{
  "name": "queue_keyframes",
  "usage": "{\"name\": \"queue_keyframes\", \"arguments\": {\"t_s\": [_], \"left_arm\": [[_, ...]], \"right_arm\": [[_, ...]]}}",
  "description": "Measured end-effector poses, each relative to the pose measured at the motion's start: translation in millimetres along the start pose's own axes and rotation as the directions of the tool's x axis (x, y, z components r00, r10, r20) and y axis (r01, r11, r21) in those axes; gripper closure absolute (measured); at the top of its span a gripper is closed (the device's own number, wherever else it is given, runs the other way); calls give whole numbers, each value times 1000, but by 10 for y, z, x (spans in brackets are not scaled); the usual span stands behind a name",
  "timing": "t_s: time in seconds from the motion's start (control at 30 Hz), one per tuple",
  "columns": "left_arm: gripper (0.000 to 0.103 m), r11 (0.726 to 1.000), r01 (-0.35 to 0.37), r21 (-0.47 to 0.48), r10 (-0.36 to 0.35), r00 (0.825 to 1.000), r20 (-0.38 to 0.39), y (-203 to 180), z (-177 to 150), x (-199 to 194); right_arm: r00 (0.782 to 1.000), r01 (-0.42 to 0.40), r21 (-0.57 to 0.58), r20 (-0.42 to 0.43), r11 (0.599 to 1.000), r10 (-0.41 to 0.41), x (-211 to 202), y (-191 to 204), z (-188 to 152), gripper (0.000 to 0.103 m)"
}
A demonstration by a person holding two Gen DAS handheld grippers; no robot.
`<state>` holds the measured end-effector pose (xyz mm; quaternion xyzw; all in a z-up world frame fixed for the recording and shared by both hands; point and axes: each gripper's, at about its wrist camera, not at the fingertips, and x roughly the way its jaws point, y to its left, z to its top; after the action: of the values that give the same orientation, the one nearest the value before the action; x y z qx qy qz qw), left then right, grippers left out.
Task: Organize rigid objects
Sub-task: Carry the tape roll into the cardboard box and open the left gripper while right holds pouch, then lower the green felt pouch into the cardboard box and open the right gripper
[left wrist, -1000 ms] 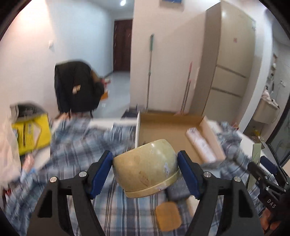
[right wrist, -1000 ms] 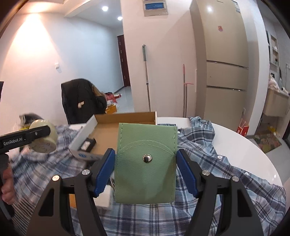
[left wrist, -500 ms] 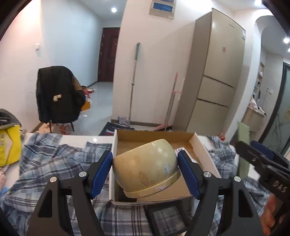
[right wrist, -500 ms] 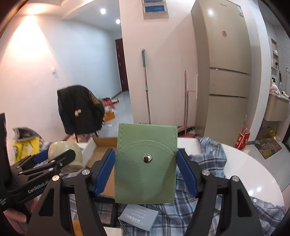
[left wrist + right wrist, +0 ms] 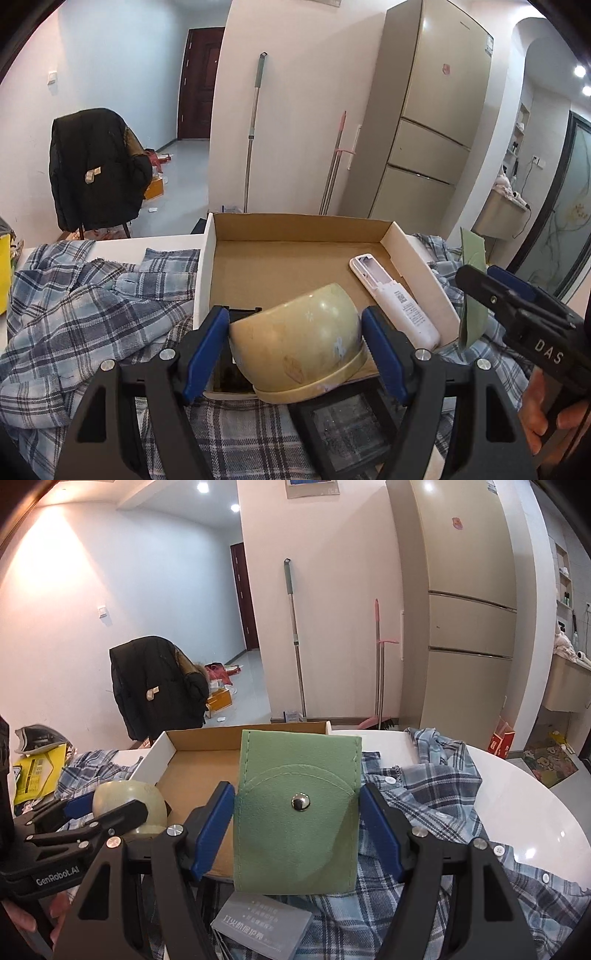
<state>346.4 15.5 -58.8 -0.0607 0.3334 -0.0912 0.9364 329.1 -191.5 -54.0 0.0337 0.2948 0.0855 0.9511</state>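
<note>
Behind the round white tabletop stand a tall fridge and two mops against the wall. My left tool is pinching a pale yellow-green ceramic bowl, tilted with its rim low, the blue pads pressed on its sides. It hangs at the near edge of the open cardboard box, above the box's near left corner. My right tool grips a green snap-button pouch upright, just beside the box's near right edge. Inside the box a white remote control lies along the right wall, and something dark sits under the bowl; I cannot tell what it is. A plaid shirt is bunched around the box, with a grey printed carton lying near its front.

To do this well I judge I should carry the bowl farther in over bare cardboard, left of the remote, level it, lower it until it rests, then release. The pouch can follow into the remaining space.
</note>
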Motion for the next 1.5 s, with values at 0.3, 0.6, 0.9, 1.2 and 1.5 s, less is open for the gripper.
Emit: {"name": "queue_keyframes", "arguments": {"t_s": [0.3, 0.6, 0.9, 1.2, 1.5], "left_arm": [[15, 998, -44, 46, 39, 995, 88, -70, -20, -163], [14, 986, -160, 37, 149, 968, 204, -14, -11, -355], [14, 986, -169, 17, 160, 959, 232, 28, -3, -419], [14, 969, -247, 15, 234, 932, 276, 53, 1, -478], [14, 967, -253, -31, 250, 921, 299, 181, 73, -577]], "right_arm": [[999, -3, 42, -36, 999, 4, 40, -6, 70, 34], [995, -10, -3, -94, 1000, 10, 358, 186, 56, 34], [989, -83, 31, -123, 996, 86, 438, 182, 81, 34], [989, -83, -54, -126, 995, 76, 546, 487, 242, 34], [990, -96, -74, -112, 993, 87, 514, 449, 275, 17]]}}
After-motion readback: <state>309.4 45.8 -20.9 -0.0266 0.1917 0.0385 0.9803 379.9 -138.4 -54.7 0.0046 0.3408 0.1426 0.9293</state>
